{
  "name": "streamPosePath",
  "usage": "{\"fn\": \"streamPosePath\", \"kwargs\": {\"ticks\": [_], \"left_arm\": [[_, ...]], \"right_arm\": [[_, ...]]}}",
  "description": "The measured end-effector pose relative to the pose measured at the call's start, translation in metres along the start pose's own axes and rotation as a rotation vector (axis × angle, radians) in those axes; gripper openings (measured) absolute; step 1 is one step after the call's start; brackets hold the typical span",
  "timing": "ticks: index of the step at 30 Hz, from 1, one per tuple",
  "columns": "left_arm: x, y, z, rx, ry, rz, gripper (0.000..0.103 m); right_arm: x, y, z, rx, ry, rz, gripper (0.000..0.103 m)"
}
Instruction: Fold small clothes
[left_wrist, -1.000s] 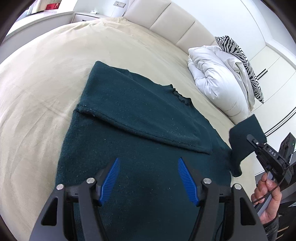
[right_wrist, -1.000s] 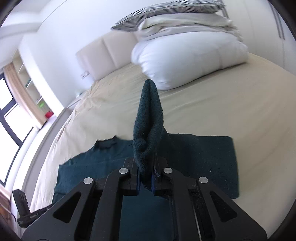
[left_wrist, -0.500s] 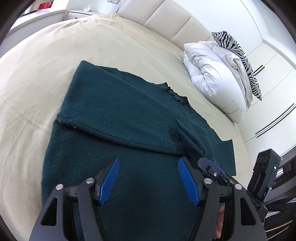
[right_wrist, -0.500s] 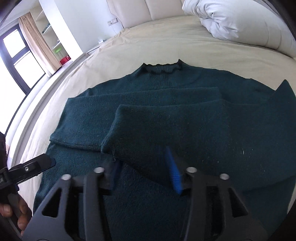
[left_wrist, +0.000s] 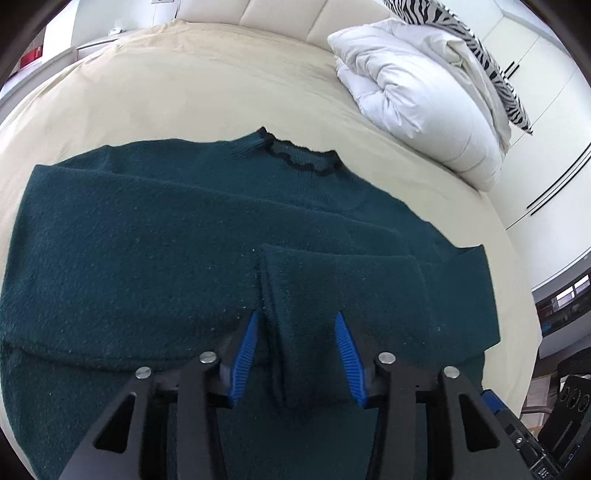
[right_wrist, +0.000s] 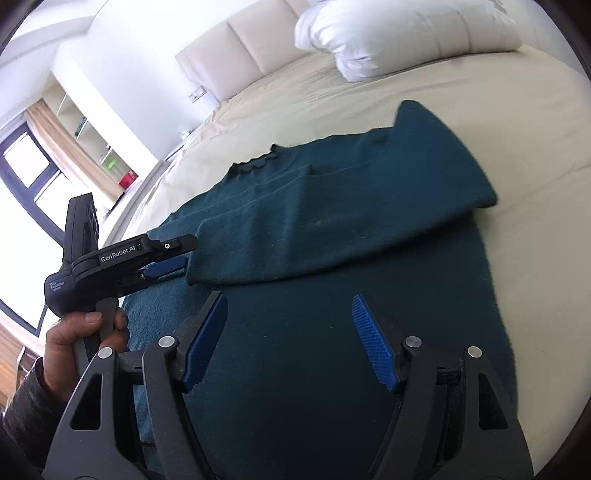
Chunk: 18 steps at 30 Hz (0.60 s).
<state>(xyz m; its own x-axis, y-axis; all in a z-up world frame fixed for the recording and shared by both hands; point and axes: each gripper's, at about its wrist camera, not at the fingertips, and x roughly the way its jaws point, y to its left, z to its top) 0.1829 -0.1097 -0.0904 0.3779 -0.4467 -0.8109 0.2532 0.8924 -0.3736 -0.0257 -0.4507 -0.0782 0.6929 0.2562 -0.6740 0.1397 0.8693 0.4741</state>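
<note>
Right wrist view shows "GenRobot.AI" printed on the left gripper, its jaws spread at the cuff of the dark green sweater, which lies flat on the bed. Nearer the sweater's hem, the right gripper is spread wide, grasping nothing.

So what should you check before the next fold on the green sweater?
1. Both sleeves folded in across the sweater: ok; the right sleeve lies over the left one.
2. Right gripper free of cloth: ok, fingers apart, nothing between them.
3. Left gripper ready to grasp: ok, fingers open on either side of the right sleeve's cuff.
4. Cuff actually gripped: not ok, the fingers have not closed.
5. Collar lying flat: ok.
6. Bottom hem straight: cannot tell, it is hidden below both grippers.
</note>
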Motion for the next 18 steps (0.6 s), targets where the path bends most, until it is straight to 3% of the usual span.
{"fn": "streamPosePath", "kwargs": {"ticks": [2, 9, 14, 18], "left_arm": [[0.007, -0.003, 0.004, 0.001, 0.008, 0.015, 0.042], [0.005, -0.006, 0.002, 0.030, 0.000, 0.006, 0.011], [-0.012, -0.004, 0.002, 0.034, -0.042, -0.020, 0.009], [-0.035, -0.004, 0.011, 0.065, -0.104, -0.020, 0.009]], "right_arm": [[-0.007, -0.017, 0.000, 0.047, -0.018, -0.001, 0.069], [-0.012, -0.040, 0.001, 0.095, -0.030, -0.011, 0.069], [-0.015, -0.044, 0.001, 0.105, -0.034, -0.027, 0.069], [-0.026, -0.055, 0.021, 0.115, -0.080, -0.066, 0.069]]}}
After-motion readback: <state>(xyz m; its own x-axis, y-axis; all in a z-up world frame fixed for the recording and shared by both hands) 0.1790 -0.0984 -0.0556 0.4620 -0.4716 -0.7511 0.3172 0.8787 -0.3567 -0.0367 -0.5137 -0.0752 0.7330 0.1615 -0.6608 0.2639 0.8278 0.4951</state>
